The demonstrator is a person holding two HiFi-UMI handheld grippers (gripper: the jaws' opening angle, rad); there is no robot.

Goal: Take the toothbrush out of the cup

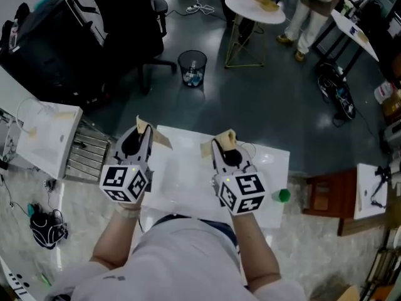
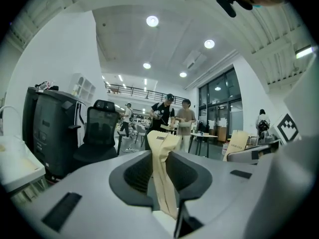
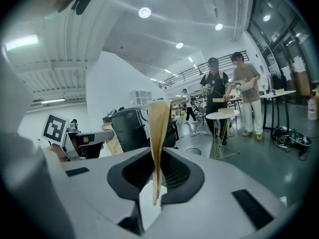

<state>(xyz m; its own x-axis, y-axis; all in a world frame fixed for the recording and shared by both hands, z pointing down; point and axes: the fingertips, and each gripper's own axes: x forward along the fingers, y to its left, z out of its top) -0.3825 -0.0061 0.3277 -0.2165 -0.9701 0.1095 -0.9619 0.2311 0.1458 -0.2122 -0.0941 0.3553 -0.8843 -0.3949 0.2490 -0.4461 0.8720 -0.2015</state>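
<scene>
Both grippers held level over the white table [image 1: 188, 171], side by side and apart. Left gripper [image 1: 150, 133]: in the left gripper view [image 2: 160, 139] its tan-wrapped jaw tips are pressed together, nothing pinched between them. Right gripper [image 1: 220, 142]: same in the right gripper view [image 3: 159, 104], tan tips closed into one thin edge with nothing in them. Toothbrush and cup: cannot be made out in any view. The only small item on the table is a green round thing [image 1: 283, 195] at its right edge, beside the right gripper's marker cube [image 1: 241, 193]; too small to tell what it is or whether anything is in it. On the dark floor beyond the table, a black wire bin [image 1: 192, 68] stands upright with some bluish and pale scraps at the bottom. Round white side table [image 1: 250, 8] farther back carries tan items on top, with people standing just beside it. Black office chair [image 1: 135, 24] to the left of the bin. A white tray-like panel [image 1: 47, 137] sits left of the table on a rack.
</scene>
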